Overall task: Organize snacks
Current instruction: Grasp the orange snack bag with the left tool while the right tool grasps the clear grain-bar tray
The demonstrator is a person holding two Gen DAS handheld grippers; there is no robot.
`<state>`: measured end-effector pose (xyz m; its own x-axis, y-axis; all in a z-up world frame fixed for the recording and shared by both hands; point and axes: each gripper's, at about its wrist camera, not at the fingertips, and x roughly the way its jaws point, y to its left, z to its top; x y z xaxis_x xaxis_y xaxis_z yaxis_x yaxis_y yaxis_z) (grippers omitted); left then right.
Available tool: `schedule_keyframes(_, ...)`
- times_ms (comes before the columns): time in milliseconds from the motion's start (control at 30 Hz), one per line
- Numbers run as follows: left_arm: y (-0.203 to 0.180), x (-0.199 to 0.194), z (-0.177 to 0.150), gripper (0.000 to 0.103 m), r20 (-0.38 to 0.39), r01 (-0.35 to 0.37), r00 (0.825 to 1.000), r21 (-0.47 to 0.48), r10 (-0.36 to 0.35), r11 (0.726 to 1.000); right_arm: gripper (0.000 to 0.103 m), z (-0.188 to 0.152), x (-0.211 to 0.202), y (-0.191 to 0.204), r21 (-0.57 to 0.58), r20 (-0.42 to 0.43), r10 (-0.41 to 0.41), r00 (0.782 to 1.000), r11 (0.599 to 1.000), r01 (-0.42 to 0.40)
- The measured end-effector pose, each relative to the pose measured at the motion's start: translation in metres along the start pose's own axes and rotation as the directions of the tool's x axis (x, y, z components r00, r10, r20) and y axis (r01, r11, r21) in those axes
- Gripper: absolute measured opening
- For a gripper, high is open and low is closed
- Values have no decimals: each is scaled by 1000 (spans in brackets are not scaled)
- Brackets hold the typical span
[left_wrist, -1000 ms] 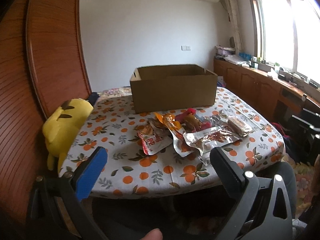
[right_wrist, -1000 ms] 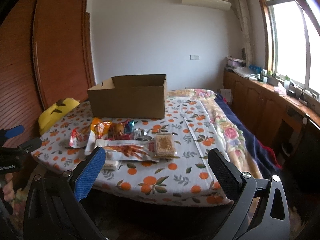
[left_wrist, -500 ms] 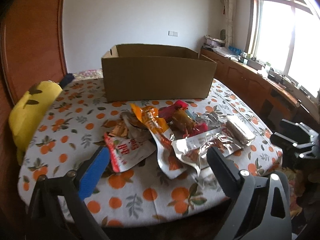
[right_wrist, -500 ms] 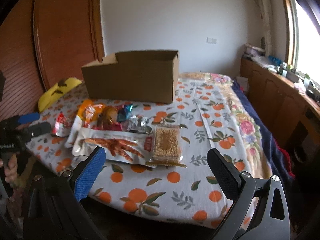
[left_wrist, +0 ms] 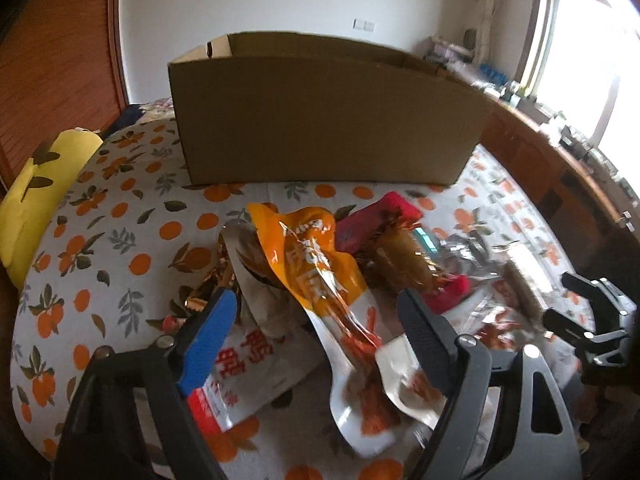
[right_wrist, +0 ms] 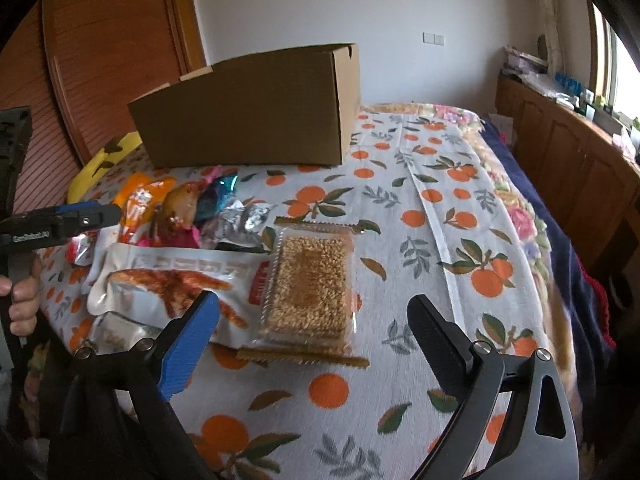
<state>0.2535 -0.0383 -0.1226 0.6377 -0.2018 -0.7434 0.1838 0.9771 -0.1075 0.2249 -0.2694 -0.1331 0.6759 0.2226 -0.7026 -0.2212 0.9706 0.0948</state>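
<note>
Since the earlier frames both claws have come down and forward toward the snack pile, which now fills far more of each view. The left claw (left_wrist: 316,320) is spread with its jaws closing; the orange snack pouch (left_wrist: 320,264) lies between and below the fingers, with no pad pressing on it, and a white packet with red print (left_wrist: 256,364) lies under the blue finger. The right claw (right_wrist: 312,332) is spread wide, its jaws closing slightly, with nothing pinched; the clear-wrapped grain bar (right_wrist: 308,280) lies just ahead, between the finger lines, beside a white pouch showing orange-red strips (right_wrist: 168,276). Beyond these sits a cluster of smaller wrapped snacks (right_wrist: 208,208), red, brown, blue and silver. All lie on a bed covered by an orange-print cloth (right_wrist: 440,208). Farther back stands the open cardboard box (left_wrist: 320,116), apart from the pile. A yellow plush toy (left_wrist: 36,184) rests at the bed's left edge. A hand (right_wrist: 22,300) gripping the left claw's handle shows in the right wrist view.
</note>
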Motion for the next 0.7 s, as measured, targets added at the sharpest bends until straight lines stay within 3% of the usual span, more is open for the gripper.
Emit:
schedule_keyframes(133,-1,13,4,82,-16,-14,1000,8,15,1000,96,6,11,-4,-7,-18,13,1000,1000,-13)
schedule_keyframes(200,-5,17,4,71,-17,-23,1000,29,23,999,96,7,16,-5,-15,-28,16,999,1000,-17)
schedule_keyframes(267,-7,21,5,43,-22,-46,999,53,48,997,96,8,21,-7,-19,-42,23,999,1000,-23)
schedule_keyframes(400,-7,24,7,42,-8,-56,998,63,57,996,96,9,27,-7,-20,-62,33,997,999,-34)
schedule_keyframes(567,-15,31,8,55,-33,-56,998,101,59,993,96,9,31,-5,-28,-76,33,997,999,-35)
schedule_keyframes(700,-20,35,8,53,-33,-60,997,132,65,989,95,12,34,-8,-18,-83,32,996,999,-34)
